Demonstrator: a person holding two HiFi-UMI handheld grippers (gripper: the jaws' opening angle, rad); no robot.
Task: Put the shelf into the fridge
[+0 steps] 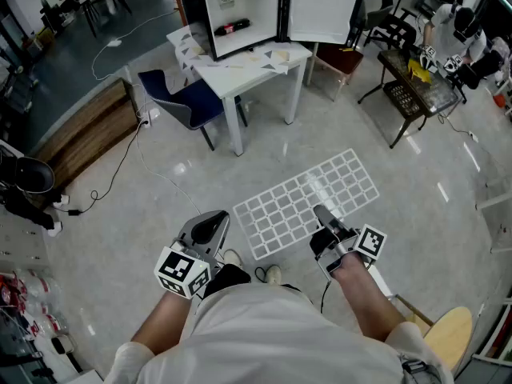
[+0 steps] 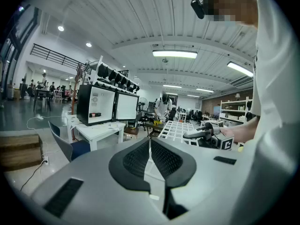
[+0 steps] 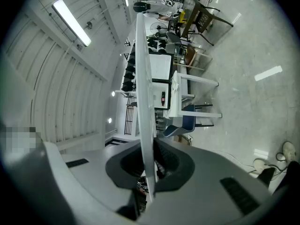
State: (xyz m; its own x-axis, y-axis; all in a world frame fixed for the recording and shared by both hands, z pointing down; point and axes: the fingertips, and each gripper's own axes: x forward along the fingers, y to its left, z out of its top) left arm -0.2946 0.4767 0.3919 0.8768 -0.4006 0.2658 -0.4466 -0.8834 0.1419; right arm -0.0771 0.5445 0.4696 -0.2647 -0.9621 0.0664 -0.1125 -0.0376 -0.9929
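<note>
1. Right claw is clenched on the near edge of the shelf, held roughly flat above the floor, long axis running left to right.
2. Left claw is closed and empty, near the shelf's left corner.
3. Fridge has its door open at the desk's far edge, well ahead, so the right claw likely carries forward.

left claw: pale grey shell, black ribbed pads, dark slots in the housing
right claw: dark narrow front, grey housing with black pad surrounds in its own view
marker cubes: white faces with black square patterns, one on each claw
top: white, sleeves ending above the forearms
legs: dark garment
shoes: pale
</note>
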